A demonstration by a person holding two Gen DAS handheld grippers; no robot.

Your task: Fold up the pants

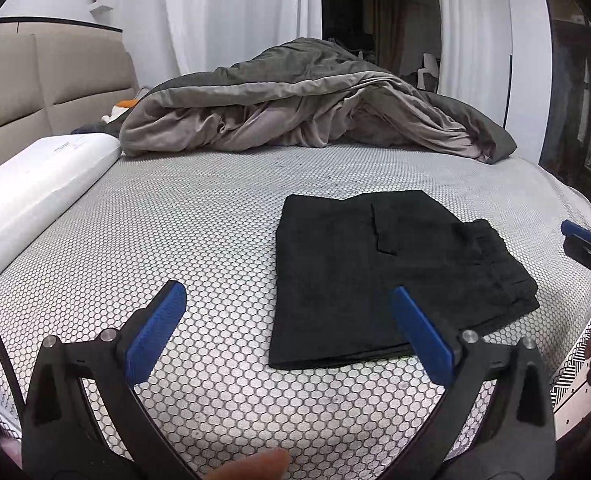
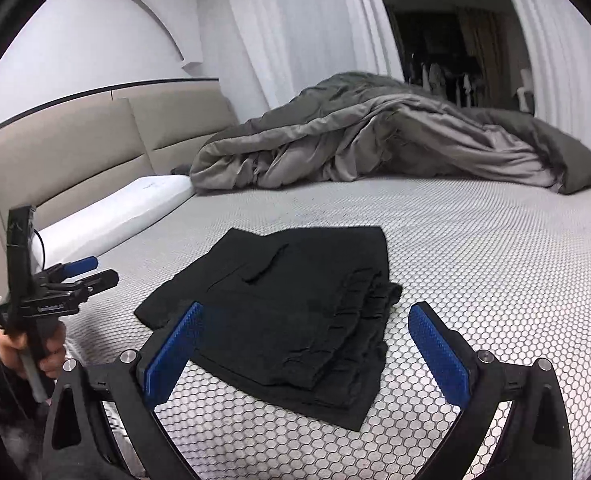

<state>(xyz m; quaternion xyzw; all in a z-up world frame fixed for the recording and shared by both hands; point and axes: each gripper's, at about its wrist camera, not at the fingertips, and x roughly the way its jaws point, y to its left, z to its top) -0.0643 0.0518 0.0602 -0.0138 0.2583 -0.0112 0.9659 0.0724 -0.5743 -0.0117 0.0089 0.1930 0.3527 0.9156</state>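
Black pants (image 1: 383,276), folded into a flat rectangular stack, lie on the bed (image 1: 199,224) with its honeycomb-patterned cover. Left gripper (image 1: 291,332) and right gripper (image 2: 307,348) hover above the near edge, jaws spread wide, nothing between the blue pads. A crumpled grey duvet (image 1: 307,100) lies beyond; a white pillow (image 1: 35,196) rests by the headboard (image 2: 95,152).

Black pants (image 1: 379,276), plain. Grey-white honeycomb print over the mattress cover (image 1: 199,216). Two-tone duvet (image 1: 295,112) at the far side: dark olive-grey outside, pale taupe inside. White pillow (image 1: 35,188) at left, beige padded headboard (image 1: 55,80), white curtains (image 1: 223,12). Blue pads (image 2: 175,354) on black gripper fingers.
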